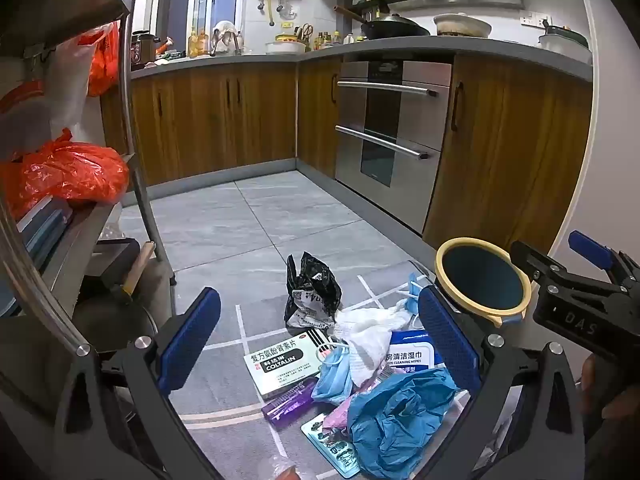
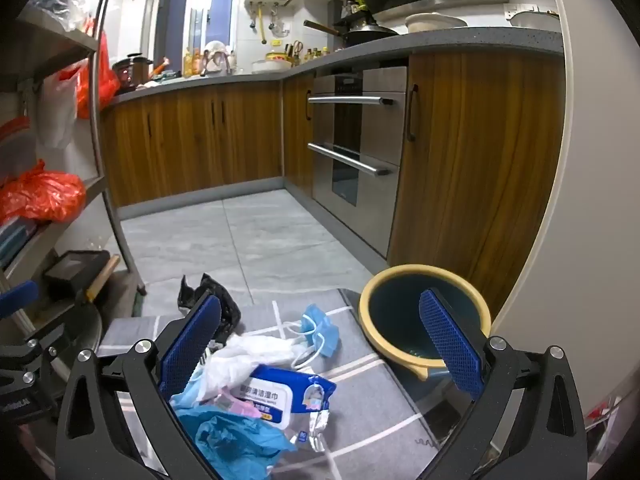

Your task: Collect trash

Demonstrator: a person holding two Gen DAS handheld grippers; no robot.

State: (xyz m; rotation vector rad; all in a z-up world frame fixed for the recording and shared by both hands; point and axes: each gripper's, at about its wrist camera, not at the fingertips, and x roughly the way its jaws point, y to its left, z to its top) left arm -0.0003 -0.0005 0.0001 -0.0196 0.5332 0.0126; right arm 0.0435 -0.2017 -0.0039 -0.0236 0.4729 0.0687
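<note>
A heap of trash lies on a grey floor mat (image 1: 224, 364): a crumpled black bag (image 1: 312, 292), a medicine box (image 1: 286, 362), white tissue (image 1: 370, 338), a wet-wipes pack (image 2: 286, 398), blue face masks (image 2: 320, 330), a blue plastic bag (image 1: 400, 420) and a purple packet (image 1: 288, 400). A yellow-rimmed dark bin (image 2: 420, 320) stands to the right of the heap, its inside bare as far as I can see. My left gripper (image 1: 320, 344) hangs open above the heap. My right gripper (image 2: 320, 346) is open too, above the wipes pack, touching nothing.
Wooden cabinets (image 1: 216, 120) and a steel oven (image 1: 388, 132) line the far and right sides. A metal shelf rack (image 1: 132, 120) with orange bags (image 1: 68, 172) stands at the left, with boxes and a hammer (image 1: 134, 272) at its foot. Bare grey tiles (image 1: 256, 216) stretch beyond the mat.
</note>
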